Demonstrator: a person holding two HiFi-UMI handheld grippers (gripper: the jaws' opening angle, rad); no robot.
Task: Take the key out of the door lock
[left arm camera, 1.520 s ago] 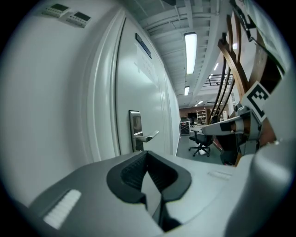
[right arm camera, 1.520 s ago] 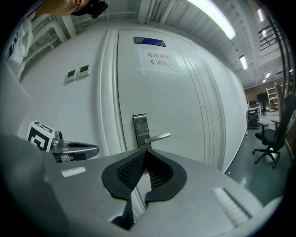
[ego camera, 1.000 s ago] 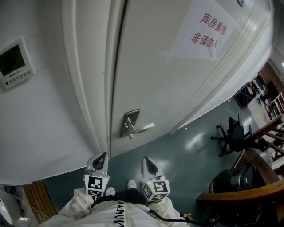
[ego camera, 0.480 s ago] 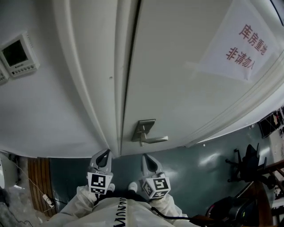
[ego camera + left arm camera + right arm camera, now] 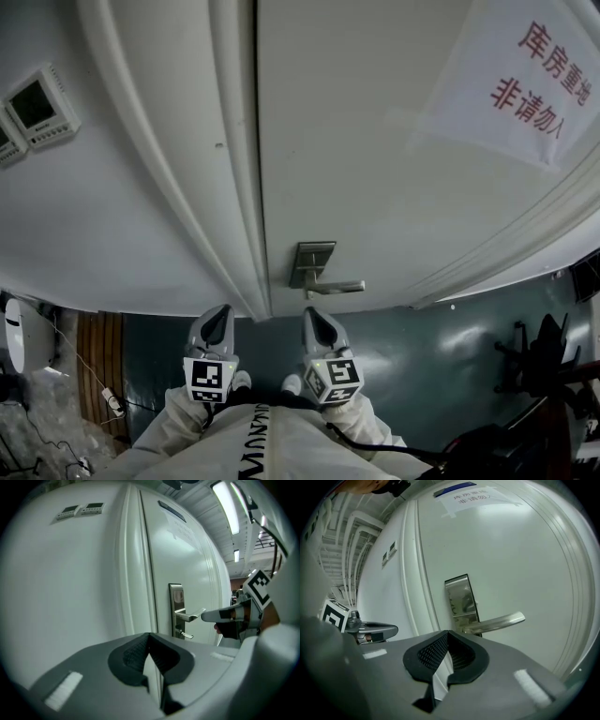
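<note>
At left, left hand-held gripper (image 5: 217, 321): jaws together, empty, facing the door frame.
Key (image 5: 186, 634): in the lock under the handle (image 5: 339, 286), sticking straight out of the door (image 5: 375, 141).
Right hand-held gripper (image 5: 315, 323): jaws closed, empty; nearer, key just ahead.

Head view down, gripper views forward; all share door lock (image 5: 313, 261).

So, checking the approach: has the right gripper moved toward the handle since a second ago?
Yes. In the head view the right gripper has closed in on the handle, its tip now just below it.
</note>
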